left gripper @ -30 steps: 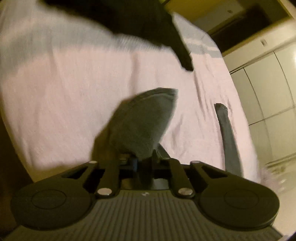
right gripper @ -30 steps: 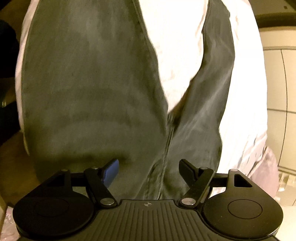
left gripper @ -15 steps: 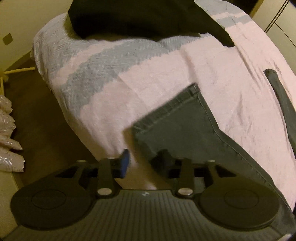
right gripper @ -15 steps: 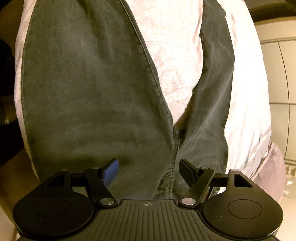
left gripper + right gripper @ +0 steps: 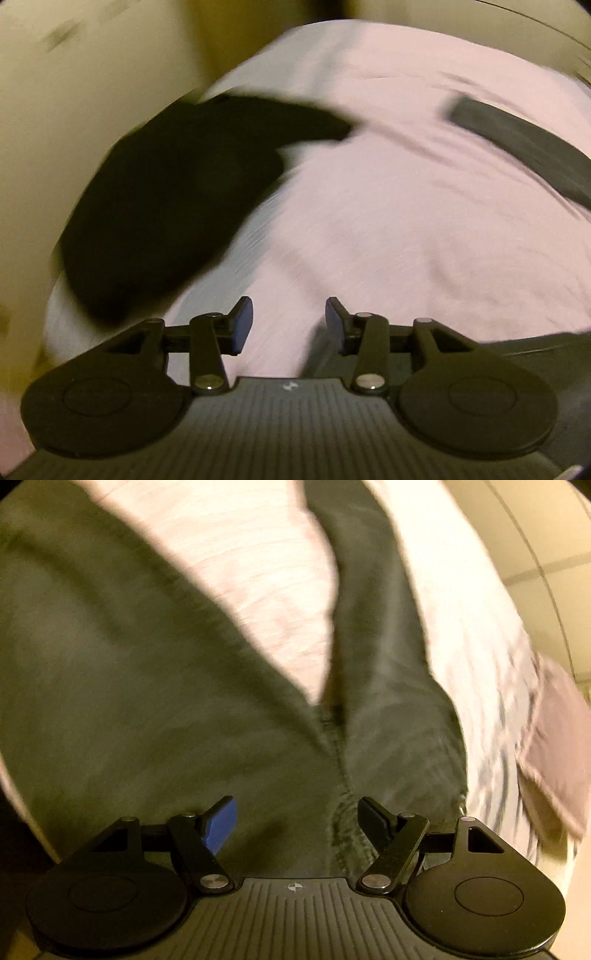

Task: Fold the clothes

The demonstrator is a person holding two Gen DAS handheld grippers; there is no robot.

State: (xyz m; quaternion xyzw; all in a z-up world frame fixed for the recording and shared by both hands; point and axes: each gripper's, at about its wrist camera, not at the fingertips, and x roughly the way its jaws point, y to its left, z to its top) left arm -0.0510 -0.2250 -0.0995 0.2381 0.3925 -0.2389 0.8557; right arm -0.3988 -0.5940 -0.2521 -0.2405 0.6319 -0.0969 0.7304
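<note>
Left hand-held gripper [image 5: 289, 325]: jaws partly apart, nothing between, over pink bedspread [image 5: 388, 206]. Black garment [image 5: 177, 192] at 10 o'clock, blurred. Grey trousers [image 5: 147, 686] lay spread on bed, legs fanning toward 12 o'clock. Right hand-held gripper [image 5: 297, 821]: jaws wide, empty, above crotch seam. Judged step: laying flat before first fold; next needs grip on leg or waistband. Waistband hidden under my gripper body.
</note>
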